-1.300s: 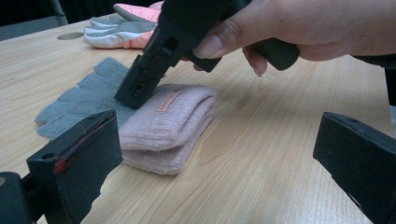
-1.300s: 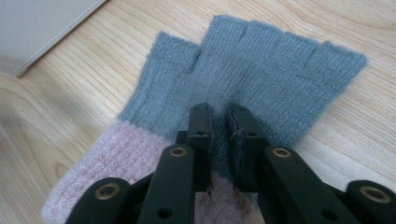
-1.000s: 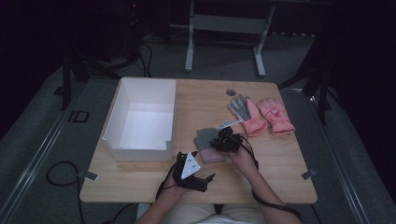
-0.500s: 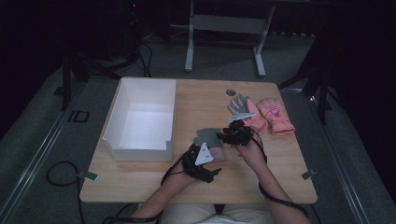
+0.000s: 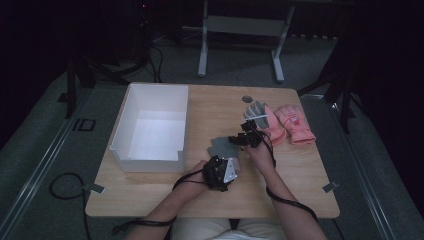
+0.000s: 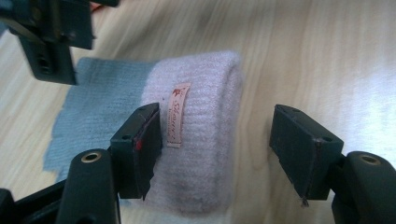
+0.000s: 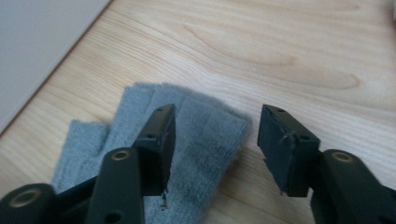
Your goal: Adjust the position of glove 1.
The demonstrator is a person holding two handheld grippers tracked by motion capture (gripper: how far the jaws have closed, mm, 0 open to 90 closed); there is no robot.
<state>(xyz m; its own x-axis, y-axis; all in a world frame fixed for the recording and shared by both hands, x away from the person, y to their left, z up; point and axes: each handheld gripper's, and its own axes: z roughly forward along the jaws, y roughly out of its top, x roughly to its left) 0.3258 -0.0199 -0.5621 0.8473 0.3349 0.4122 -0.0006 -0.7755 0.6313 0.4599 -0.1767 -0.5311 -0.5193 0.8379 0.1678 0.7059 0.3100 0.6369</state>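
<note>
At the table's near middle lies a grey glove (image 5: pixel 220 146) with a pink cuff (image 6: pixel 201 135). Over the cuff the left gripper (image 6: pixel 215 149) straddles it, jaws half-wide, just closing, not pressing. Over the fingers the right gripper (image 7: pixel 215 140), just opening, holds nothing.

I see a light wooden table (image 5: pixel 210 105) | left part: white open box (image 5: pixel 150 127) | middle, near me: grey-and-pink glove (image 6: pixel 196 130) lying flat (grey fingers, pale pink cuff with a small label) | right part: grey glove (image 5: pixel 256 111) touching a pink pair (image 5: pixel 290 124) | far edge: small dark round disc (image 5: pixel 247 99)
</note>
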